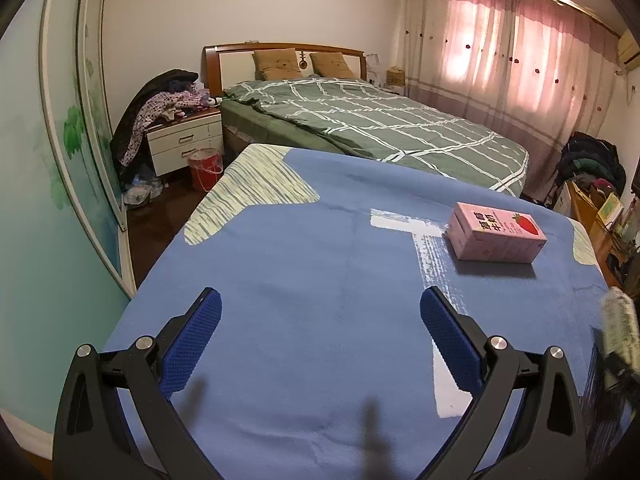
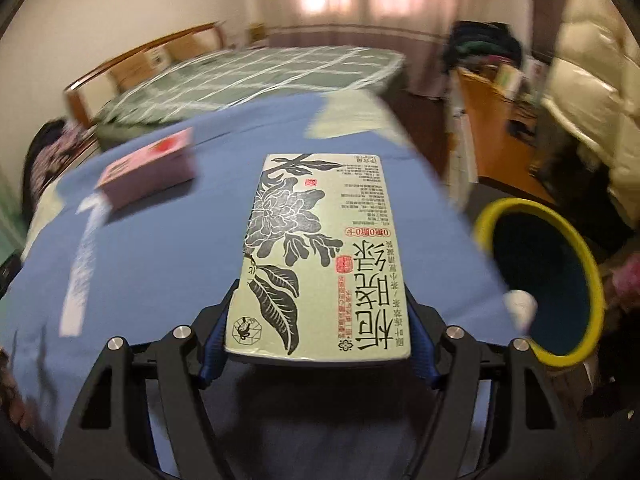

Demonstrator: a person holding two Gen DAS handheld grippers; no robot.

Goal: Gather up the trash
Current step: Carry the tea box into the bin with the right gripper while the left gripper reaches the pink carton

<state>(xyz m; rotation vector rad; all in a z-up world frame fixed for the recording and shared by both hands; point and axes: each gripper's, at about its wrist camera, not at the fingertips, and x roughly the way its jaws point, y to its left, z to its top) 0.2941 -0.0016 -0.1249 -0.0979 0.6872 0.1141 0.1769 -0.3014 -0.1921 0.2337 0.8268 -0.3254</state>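
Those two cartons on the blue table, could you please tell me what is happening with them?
A person with a gripper in each hand is collecting trash. The right gripper is shut on the green carton, holding it flat above the blue table, with the yellow-rimmed bin just off the table's edge to its right. The pink carton lies on the table, untouched. The left gripper is open and empty above the cloth.
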